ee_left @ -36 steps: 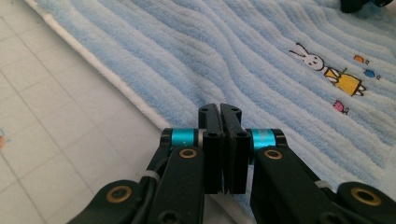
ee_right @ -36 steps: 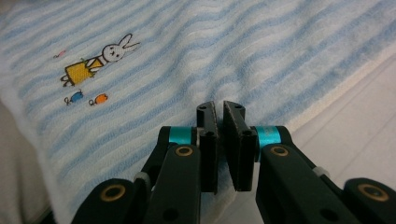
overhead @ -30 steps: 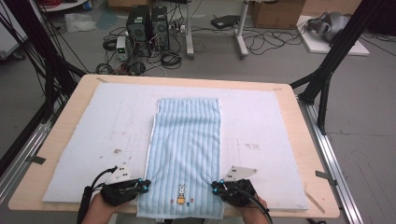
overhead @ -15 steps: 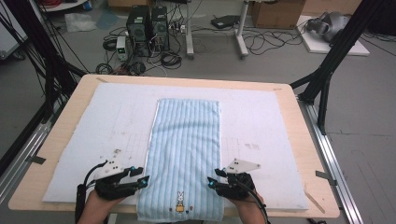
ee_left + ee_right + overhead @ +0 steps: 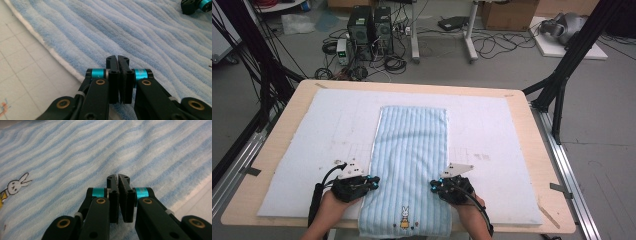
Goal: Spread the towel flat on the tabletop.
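- Your towel [image 5: 411, 165], blue-striped with a small rabbit motif [image 5: 404, 218] at its near end, lies flat and lengthwise down the middle of the white mat [image 5: 502, 150] on the desk [image 5: 542, 165]. Its near end reaches the desk's near edge.
- Your left gripper [image 5: 373, 181] sits at the towel's left edge, toward the near end. In the left gripper view the fingers [image 5: 113, 75] have just been closing and now stand pressed together over the pile, just inside the white hem [image 5: 62, 62]. No fold of cloth shows between them.
- Your right gripper [image 5: 435, 186] mirrors it at the right edge. In the right gripper view its fingers [image 5: 113, 195] have also just been closing and are now pressed together, with nothing visibly pinched, and the rabbit lies off to one side.
- As for progress, the spreading looks done: the towel is straight, unwrinkled and roughly centred.
- What seems left is the folding itself. No part of the towel is lifted or doubled over yet.
- Since neither pair of fingers appears to have caught the fabric, you probably need to reopen them, dig under each side hem and close on the cloth before you carry the near end toward the far one.
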Tool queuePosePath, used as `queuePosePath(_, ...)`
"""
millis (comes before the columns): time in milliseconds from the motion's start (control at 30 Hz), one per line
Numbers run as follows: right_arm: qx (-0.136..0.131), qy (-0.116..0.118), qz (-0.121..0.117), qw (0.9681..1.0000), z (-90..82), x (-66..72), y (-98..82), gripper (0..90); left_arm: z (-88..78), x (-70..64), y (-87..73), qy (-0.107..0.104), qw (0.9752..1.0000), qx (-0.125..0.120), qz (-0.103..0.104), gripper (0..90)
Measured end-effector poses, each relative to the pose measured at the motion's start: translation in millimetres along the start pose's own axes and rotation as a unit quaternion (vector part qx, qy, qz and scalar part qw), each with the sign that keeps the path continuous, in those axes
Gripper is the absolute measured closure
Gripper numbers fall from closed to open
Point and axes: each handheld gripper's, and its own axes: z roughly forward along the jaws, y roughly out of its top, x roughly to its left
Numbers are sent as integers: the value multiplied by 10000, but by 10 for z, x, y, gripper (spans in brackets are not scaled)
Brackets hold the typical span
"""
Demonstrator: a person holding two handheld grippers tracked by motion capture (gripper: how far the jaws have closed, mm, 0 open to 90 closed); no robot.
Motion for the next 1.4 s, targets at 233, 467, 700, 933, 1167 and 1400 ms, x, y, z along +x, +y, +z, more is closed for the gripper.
queuePosePath(233, 118, 466, -55, 9988, -108, 50, -101, 869, -167, -66, -115, -417, 9990, 143, 92, 877)
queuePosePath(467, 155, 684, -210, 9973, -159, 85, -109, 737, -195, -4, -93, -461, 9989, 33, -22, 684)
queuePosePath(700, -348, 304, 2, 9989, -89, -166, 79, 643, -114, 313, 185, -63, 9977, -623, -242, 552)
queuePosePath(933, -257, 217, -23, 9994, 133, -298, 233, 734, 134, 679, 521, 193, 9962, -719, -443, 531)
queuePosePath(1167, 119, 509, -190, 9984, 175, -339, 214, 871, 301, 934, 705, 350, 9953, -700, -569, 535)
queuePosePath(1400, 302, 961, -377, 9942, 95, -352, 171, 805, 475, 1152, 760, 783, 9909, -575, -935, 560)
